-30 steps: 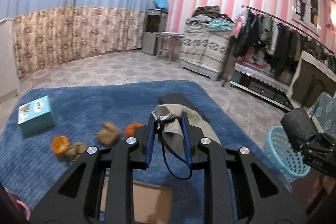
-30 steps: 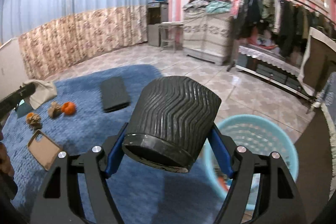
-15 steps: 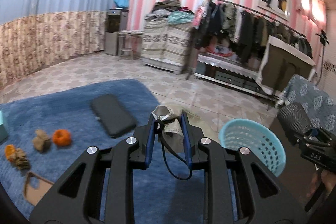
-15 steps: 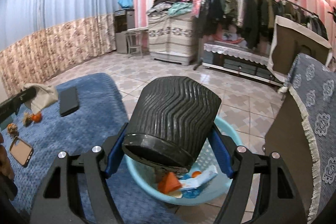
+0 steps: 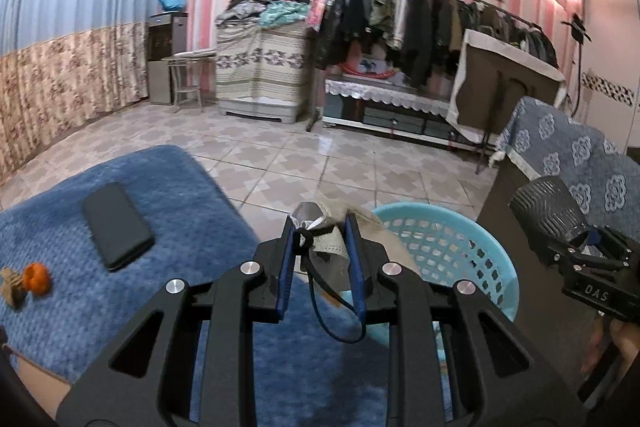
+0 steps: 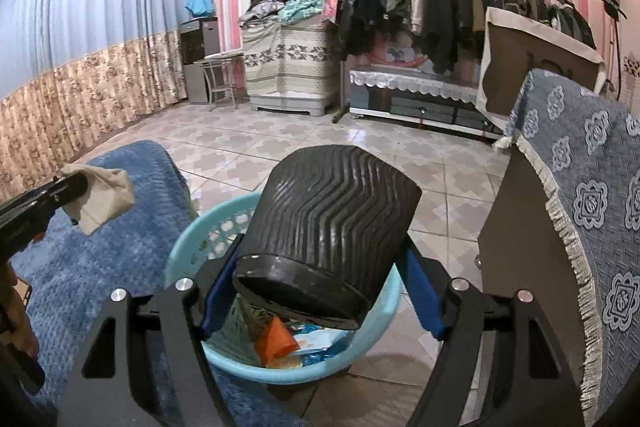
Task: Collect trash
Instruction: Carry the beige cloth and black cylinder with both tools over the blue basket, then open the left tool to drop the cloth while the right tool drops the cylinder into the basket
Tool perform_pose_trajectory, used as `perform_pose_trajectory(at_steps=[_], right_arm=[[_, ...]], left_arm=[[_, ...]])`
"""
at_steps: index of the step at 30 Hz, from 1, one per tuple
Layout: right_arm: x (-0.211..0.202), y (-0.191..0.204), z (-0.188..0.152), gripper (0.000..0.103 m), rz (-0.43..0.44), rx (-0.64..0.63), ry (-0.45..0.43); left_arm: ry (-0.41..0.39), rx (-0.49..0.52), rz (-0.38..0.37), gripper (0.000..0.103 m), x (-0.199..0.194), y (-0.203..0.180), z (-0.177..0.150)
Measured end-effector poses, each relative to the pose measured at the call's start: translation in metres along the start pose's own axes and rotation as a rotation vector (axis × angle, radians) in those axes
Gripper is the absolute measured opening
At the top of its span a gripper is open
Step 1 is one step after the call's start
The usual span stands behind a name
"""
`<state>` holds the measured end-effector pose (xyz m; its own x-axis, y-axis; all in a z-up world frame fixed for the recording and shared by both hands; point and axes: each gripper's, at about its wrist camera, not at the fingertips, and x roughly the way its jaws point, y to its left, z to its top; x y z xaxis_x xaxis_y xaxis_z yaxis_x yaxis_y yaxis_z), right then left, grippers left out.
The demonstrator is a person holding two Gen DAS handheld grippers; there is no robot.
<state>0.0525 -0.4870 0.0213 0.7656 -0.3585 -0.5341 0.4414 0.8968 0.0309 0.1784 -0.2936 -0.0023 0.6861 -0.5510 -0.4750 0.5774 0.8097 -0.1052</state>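
My left gripper (image 5: 320, 223) is shut on a crumpled beige-grey face mask (image 5: 329, 245) whose dark ear loop hangs below the fingers. It hovers at the near left rim of the light blue basket (image 5: 460, 247). My right gripper (image 6: 324, 241) is shut on a black ribbed cup (image 6: 332, 211), held tilted directly above the basket (image 6: 188, 239). Inside the basket lie scraps, including an orange piece (image 6: 276, 343). The right wrist view shows the left gripper (image 6: 76, 185) with the mask (image 6: 104, 199) at the left. The cup (image 5: 544, 207) appears at the right in the left wrist view.
A blue mat (image 5: 180, 195) carries a black phone (image 5: 116, 227) and an orange peel (image 5: 36, 277). Right of the basket stands a chair draped in blue patterned cloth (image 6: 580, 207). Tiled floor stretches back to a clothes rack (image 5: 420, 19).
Both grippers swung right, away from the blue mat and toward the basket. The cup now hangs over the basket, and the mask has come up to its rim. Both grips are unchanged.
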Motion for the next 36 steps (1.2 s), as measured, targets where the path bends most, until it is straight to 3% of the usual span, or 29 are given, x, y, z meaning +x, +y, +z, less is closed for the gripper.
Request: perform_pose_trajectory(at_steps=[17,20,24,28,36], right_arm=[[0.02,-0.024,-0.016,0.073,-0.037,0.041,-0.037],[0.021,-0.024,-0.017,0.073,-0.041,0.038,-0.036],[0.026,-0.026,-0.018,0.073,-0.045,0.041,-0.029],[0.029,-0.026,-0.019,0.073,-0.045,0.043,-0.026],[0.039,-0.016,-0.015,0.073,-0.032,0.028,-0.031]], left_arm=[[0.058,0.103,-0.113,0.028,0.07,-0.067,-0.008],[0.072,0.125,-0.109,0.036,0.08,-0.073,-0.01],[0.071,0.103,-0.071,0.067,0.084,-0.068,-0.007],[0.031,0.107,-0.001,0.087,0.076,-0.055,-0.002],[-0.021,0.035,0.087,0.097,0.064,-0.02,0.013]])
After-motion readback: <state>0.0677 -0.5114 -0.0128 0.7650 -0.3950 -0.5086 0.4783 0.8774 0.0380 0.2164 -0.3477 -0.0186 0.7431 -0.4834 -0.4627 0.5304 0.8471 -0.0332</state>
